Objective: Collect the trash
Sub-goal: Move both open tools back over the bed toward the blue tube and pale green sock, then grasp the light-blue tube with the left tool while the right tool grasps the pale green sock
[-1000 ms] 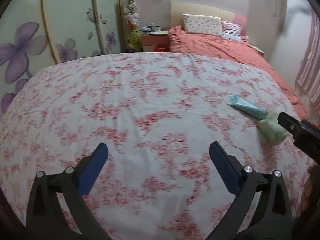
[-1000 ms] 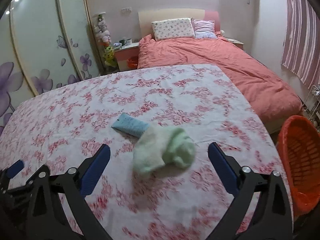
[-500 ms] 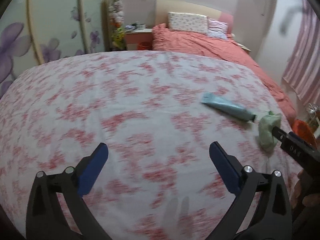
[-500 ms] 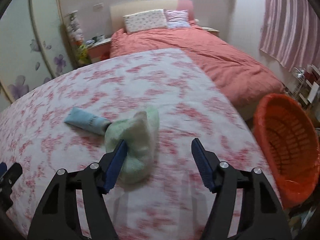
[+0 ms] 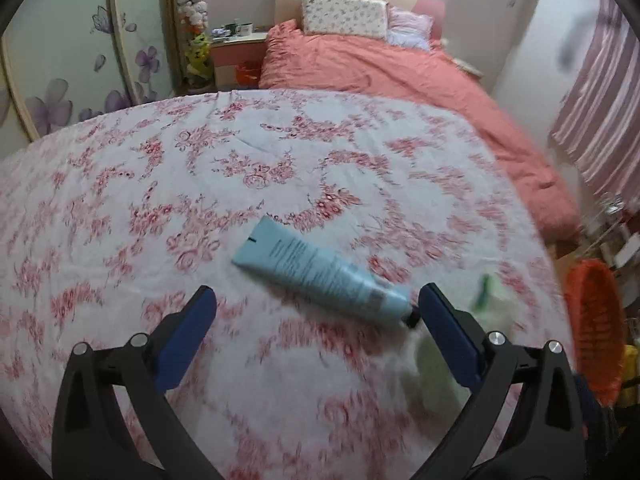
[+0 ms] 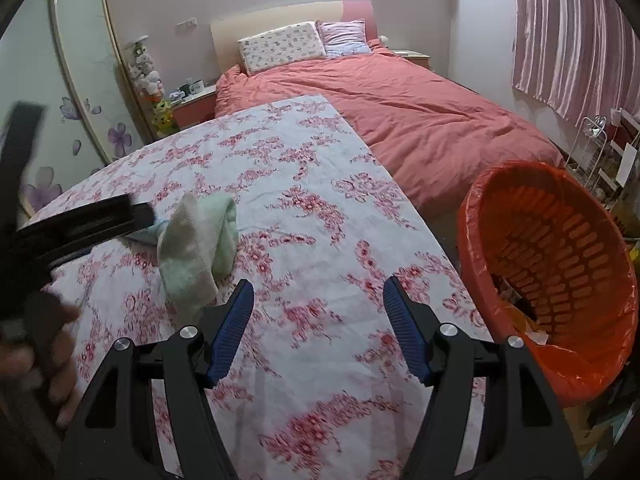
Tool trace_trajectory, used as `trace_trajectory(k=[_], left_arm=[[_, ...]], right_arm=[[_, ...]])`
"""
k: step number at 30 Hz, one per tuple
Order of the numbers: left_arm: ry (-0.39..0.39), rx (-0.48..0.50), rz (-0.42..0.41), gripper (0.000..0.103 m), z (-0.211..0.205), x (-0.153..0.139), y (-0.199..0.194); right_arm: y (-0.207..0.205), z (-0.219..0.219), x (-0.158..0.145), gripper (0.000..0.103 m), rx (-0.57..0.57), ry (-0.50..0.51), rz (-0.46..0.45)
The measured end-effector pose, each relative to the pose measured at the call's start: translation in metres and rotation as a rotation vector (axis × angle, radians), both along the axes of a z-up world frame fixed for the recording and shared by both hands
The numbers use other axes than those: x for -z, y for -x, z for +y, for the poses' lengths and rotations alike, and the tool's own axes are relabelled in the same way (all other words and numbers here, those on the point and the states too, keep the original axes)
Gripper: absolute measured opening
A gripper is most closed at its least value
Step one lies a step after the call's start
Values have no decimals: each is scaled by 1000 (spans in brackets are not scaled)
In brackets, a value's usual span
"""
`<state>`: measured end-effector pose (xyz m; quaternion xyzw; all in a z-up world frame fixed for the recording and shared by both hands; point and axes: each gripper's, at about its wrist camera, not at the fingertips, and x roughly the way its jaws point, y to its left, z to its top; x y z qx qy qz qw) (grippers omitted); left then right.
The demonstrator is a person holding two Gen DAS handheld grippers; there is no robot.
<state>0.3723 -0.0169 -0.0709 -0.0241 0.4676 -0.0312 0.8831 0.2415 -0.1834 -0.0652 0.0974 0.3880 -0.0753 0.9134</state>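
Across the worktop (image 5: 160, 184), under its pink-flowered cloth, only two bits of trash show; the coral bed (image 6: 420, 120) sits behind at 12 o'clock. Orange bin (image 6: 560, 248) stands off the worktop's edge at 3 o'clock in the right view, w/ some scraps at its bottom.

Trash items: a pale green cloth wad (image 6: 200, 240), crumpled at approx 10 o'clock from the right hand-held gripper (image 6: 318, 320), and a light blue tube (image 5: 320, 272) lying flat, cap end pointing to 4 o'clock in the left view, touching or just beside the wad.

Right hand-held gripper is released, jaws apart, nothing between them; the wad is just beside its left finger, not inside. Left hand-held gripper (image 5: 316, 320) is also released, wide, hovering w/ the tube roughly between its fingers, cap nearly at the right finger.

Step, as I judge it: pickup stage, neither item grasped yet. Next move prob. calls for the left to drop lower, square the jaws across the tube's body and clench; the right needs to shift toward 10 o'clock over the wad, then carry to the bin.
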Motion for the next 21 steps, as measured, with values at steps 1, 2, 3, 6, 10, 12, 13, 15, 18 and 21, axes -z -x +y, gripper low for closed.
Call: trace_trajectory(k=[1, 2, 3, 6, 10, 12, 13, 15, 18, 21], left_arm=[[-10, -5, 9, 99, -2, 3, -4], [-9, -5, 12, 99, -3, 5, -6], [-9, -6, 13, 100, -3, 7, -7], [-23, -5, 1, 100, 1, 6, -1], [-65, 16, -13, 100, 15, 1, 10], [-73, 7, -12, 99, 28, 0, 14], [-65, -1, -5, 99, 33, 0, 14], [-18, -10, 12, 99, 40, -1, 12], [33, -13, 16, 99, 37, 0, 7], [-6, -8, 20, 93, 30, 6, 5]], right_arm=[[1, -2, 0, 68, -1, -4, -1], [2, -4, 1, 68, -1, -9, -1], [2, -6, 1, 68, 0, -13, -1], [1, -10, 1, 68, 6, -23, -3], [1, -7, 0, 69, -1, -28, -11], [-1, -2, 0, 70, -12, -27, -12], [-2, 2, 1, 70, -18, -26, -11], [-3, 7, 1, 71, -27, -26, -10], [-5, 14, 0, 71, -45, -20, -9], [-7, 19, -1, 71, -56, -5, -10]])
